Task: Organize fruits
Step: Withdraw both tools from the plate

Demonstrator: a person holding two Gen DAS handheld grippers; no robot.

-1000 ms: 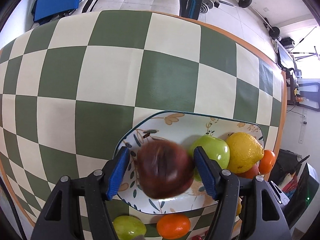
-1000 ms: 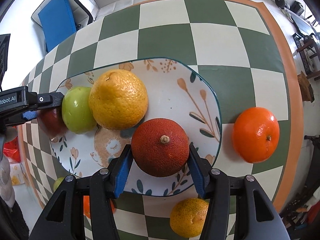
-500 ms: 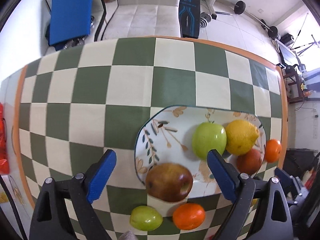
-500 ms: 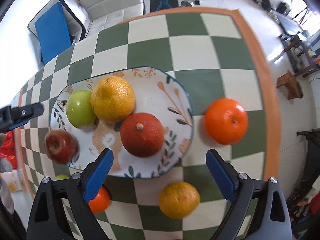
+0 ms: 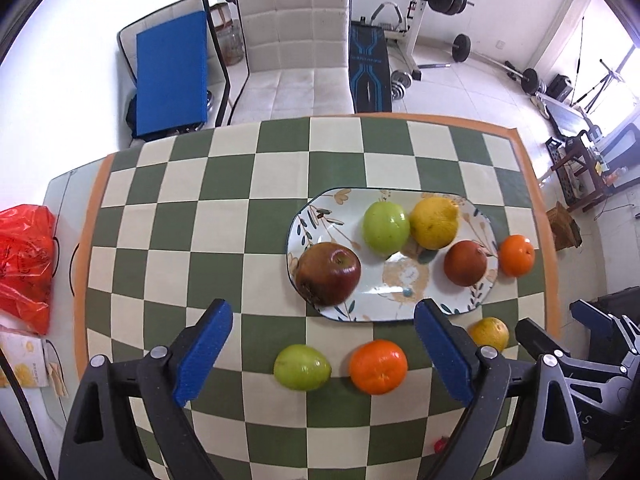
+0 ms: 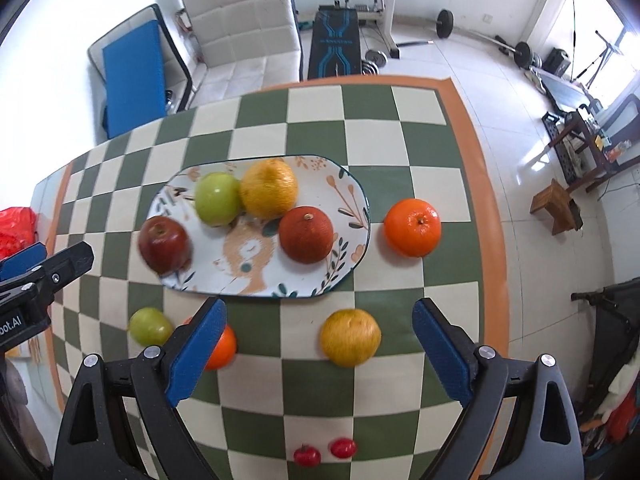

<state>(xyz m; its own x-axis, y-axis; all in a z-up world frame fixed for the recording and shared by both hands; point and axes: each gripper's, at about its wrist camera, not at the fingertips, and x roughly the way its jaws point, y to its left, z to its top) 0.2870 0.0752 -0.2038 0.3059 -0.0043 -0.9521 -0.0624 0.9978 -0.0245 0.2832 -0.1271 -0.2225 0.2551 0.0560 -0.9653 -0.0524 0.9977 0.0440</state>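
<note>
A floral plate [image 5: 400, 304] [image 6: 352, 200] on the checked table holds a red apple [image 5: 328, 274] [image 6: 164, 245], a green apple [image 5: 386, 226] [image 6: 217, 199], a yellow citrus [image 5: 434, 222] [image 6: 269, 189] and a dark red-orange fruit [image 5: 465, 263] [image 6: 306, 234]. Off the plate lie a small green fruit [image 5: 302, 367] [image 6: 150, 326], an orange [image 5: 378, 366] [image 6: 222, 347], a yellow-orange citrus [image 5: 489, 333] [image 6: 351, 337] and another orange [image 5: 517, 255] [image 6: 413, 227]. My left gripper [image 5: 323, 346] and right gripper [image 6: 320, 344] both hover open above the table, holding nothing.
Two small red fruits [image 6: 324, 451] lie near the table's front edge. A red plastic bag [image 5: 24, 260] sits off the left end. Behind the table stand a white chair [image 5: 296, 48], a blue pad [image 5: 172, 80] and weight equipment [image 5: 420, 8]. A wooden stool [image 6: 556, 208] is at right.
Both grippers opened, leaving the red apple and the dark red-orange fruit on the plate, then rose and pulled back from the table.
</note>
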